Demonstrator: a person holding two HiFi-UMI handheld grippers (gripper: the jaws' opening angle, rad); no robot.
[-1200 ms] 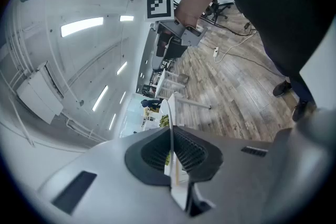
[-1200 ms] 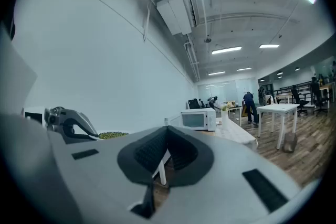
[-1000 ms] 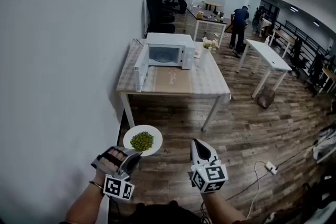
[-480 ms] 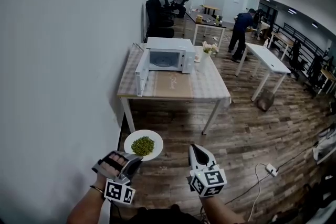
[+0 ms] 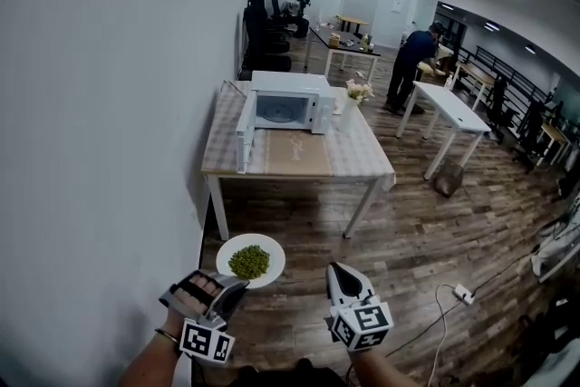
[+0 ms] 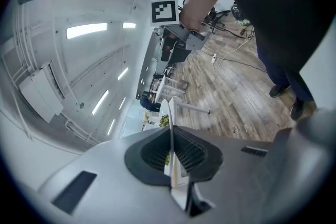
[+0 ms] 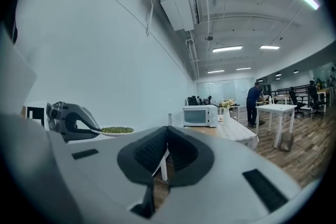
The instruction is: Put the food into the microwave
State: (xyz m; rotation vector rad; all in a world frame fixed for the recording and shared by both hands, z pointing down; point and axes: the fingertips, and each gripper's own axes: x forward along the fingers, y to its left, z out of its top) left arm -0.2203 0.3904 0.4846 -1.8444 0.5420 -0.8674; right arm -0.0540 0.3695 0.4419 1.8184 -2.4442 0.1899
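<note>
My left gripper (image 5: 228,286) is shut on the near rim of a white plate (image 5: 270,260) heaped with green peas (image 5: 248,261), held level above the wooden floor. In the left gripper view the plate (image 6: 169,128) stands edge-on between the jaws. My right gripper (image 5: 343,272) hangs beside it with its jaws together and nothing in them. From the right gripper view the plate of peas (image 7: 116,130) shows at the left. The white microwave (image 5: 283,102) sits on the far table (image 5: 353,159) with its door (image 5: 243,136) swung open to the left.
A white wall runs along the left. A vase of flowers (image 5: 352,100) stands right of the microwave. White tables (image 5: 460,109) and a person in blue (image 5: 410,57) are farther back. A power strip and cable (image 5: 460,293) lie on the floor at the right.
The view has drawn a little closer to the table with the microwave. Both grippers and the plate keep about the same place in the view.
</note>
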